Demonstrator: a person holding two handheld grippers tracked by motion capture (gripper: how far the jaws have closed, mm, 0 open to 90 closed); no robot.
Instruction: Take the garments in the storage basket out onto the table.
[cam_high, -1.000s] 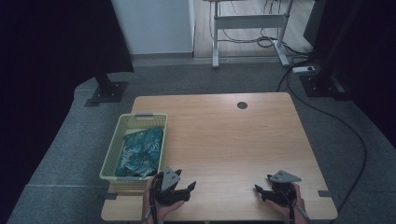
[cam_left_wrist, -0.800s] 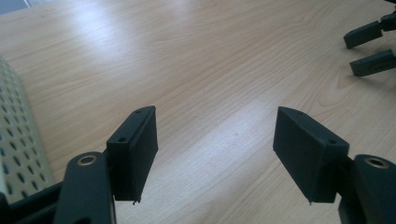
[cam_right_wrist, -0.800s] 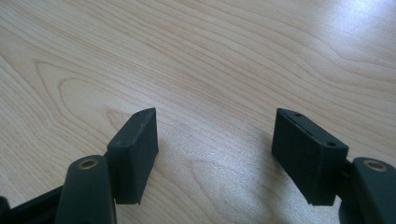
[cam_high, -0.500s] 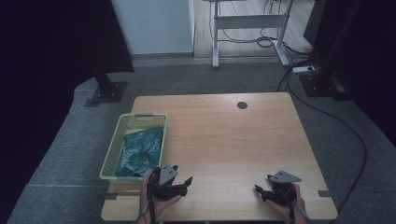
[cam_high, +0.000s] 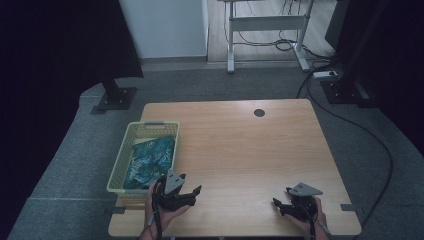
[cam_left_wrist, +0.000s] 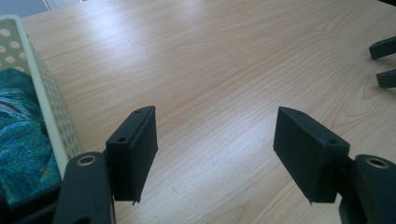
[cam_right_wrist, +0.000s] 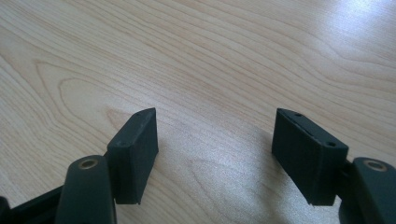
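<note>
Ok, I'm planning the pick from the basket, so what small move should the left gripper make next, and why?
Probably swing the left gripper left over the pale green perforated plastic basket. Its jaws stand open with nothing between them, above bare wooden table, while the crumpled teal cloth lies in the basket just beside it.

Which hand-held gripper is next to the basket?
The left hand-held gripper: it sits beside the pale green basket holding teal cloth. The right hand-held gripper is over bare table.

- Basket (cam_high: 125, 162): pale yellow-green perforated plastic, rectangular, upright at the table's left edge.
- Cloth (cam_high: 150, 156): teal-blue patterned, crumpled, lying inside the basket, filling most of it.
</note>
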